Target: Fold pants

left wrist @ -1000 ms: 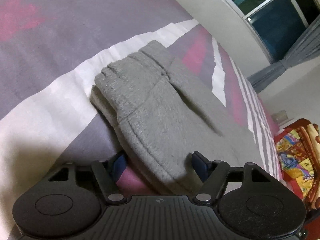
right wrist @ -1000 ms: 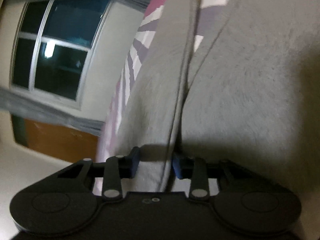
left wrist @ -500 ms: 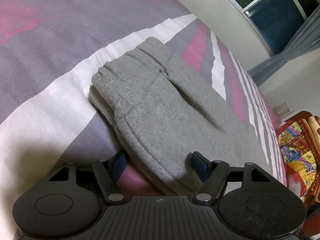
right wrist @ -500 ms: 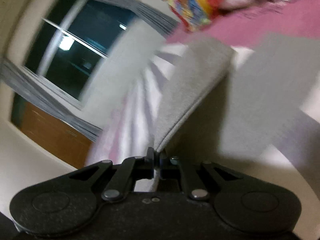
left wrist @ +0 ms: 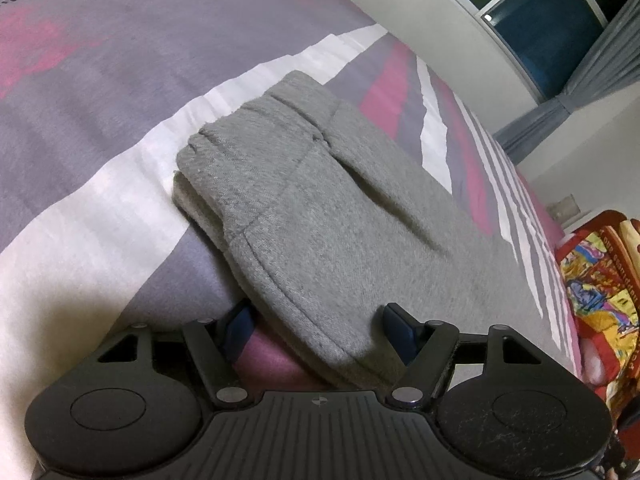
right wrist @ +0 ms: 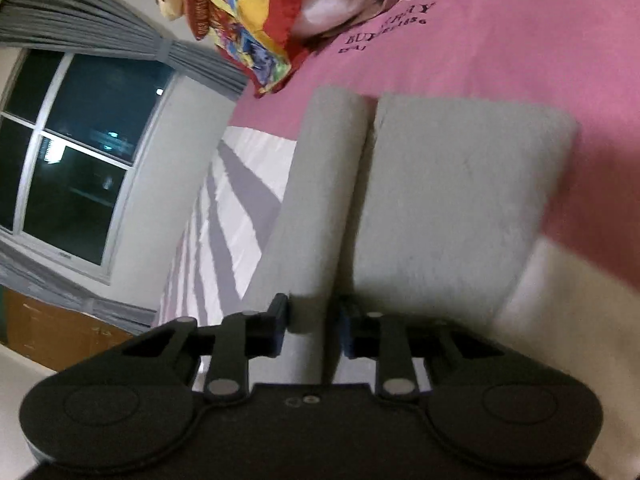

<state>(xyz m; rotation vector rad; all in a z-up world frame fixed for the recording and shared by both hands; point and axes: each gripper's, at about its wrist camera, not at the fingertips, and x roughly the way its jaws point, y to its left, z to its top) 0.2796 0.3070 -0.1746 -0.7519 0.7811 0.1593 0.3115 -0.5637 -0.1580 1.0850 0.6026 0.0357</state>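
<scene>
left wrist view | grey pants [left wrist: 328, 216] lie folded on bed [left wrist: 100, 128] | my left hand-held gripper [left wrist: 316, 324] gapes around their near hem, pads clear | my right hand-held gripper [right wrist: 312, 320] is opening around a fold | soft, light, limp fleece; best pinched at the hemmed edge

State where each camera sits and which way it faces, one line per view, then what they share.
Left wrist: on the left gripper, angled down across folded grey fleece pants on the striped bedsheet; black fingers show.
Right wrist: on the right gripper, jaws opening around a pants fold, facing a red patterned blanket.
Shared: pants, bedsheet, blanket, dark window.
</scene>
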